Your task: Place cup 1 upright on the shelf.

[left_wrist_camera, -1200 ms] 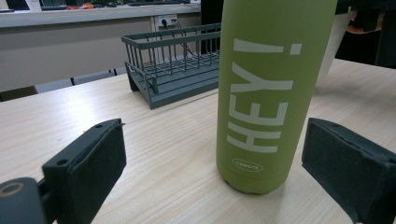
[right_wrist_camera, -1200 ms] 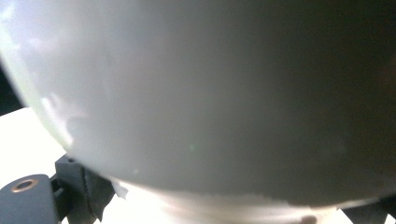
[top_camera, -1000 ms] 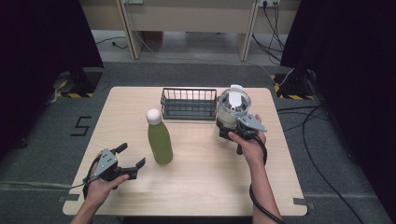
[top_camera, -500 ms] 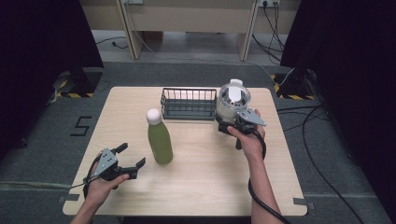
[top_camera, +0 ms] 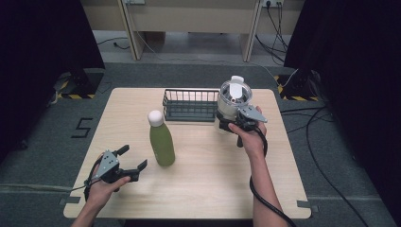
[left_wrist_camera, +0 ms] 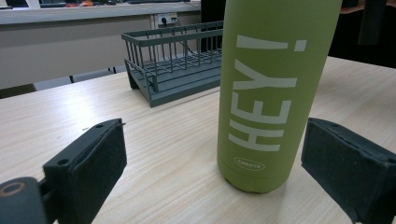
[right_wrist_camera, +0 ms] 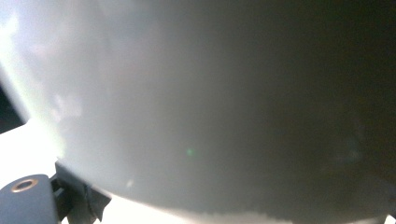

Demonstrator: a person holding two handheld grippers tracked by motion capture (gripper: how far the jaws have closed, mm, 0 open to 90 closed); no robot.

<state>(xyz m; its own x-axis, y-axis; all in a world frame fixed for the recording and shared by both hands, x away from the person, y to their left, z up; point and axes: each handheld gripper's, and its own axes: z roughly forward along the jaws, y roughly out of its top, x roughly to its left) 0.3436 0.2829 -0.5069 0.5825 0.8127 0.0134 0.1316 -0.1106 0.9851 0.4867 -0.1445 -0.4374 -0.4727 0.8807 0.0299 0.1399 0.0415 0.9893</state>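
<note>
A green bottle (top_camera: pixel 161 142) with a white cap stands upright left of the table's middle. In the left gripper view the green bottle (left_wrist_camera: pixel 271 93) reads "HEY!" and sits just ahead of my open left gripper (left_wrist_camera: pixel 219 168), touching neither pad. My left gripper (top_camera: pixel 134 157) rests low near the front left of the table. A steel tumbler (top_camera: pixel 232 100) with a clear lid is at the back right, beside the basket. My right gripper (top_camera: pixel 229 123) is shut on its lower body. The tumbler's wall (right_wrist_camera: pixel 210 102) looms blurred and very close in the right gripper view.
A dark wire basket (top_camera: pixel 189 105) sits at the back middle of the wooden table (top_camera: pixel 213 189), also seen as the basket (left_wrist_camera: pixel 173 70) behind the bottle. Cables trail on the grey floor to the right. Dark curtains flank both sides.
My right hand has carried the tumbler slightly farther back, closer to the basket's right end. The left gripper and the bottle have stayed in place.
</note>
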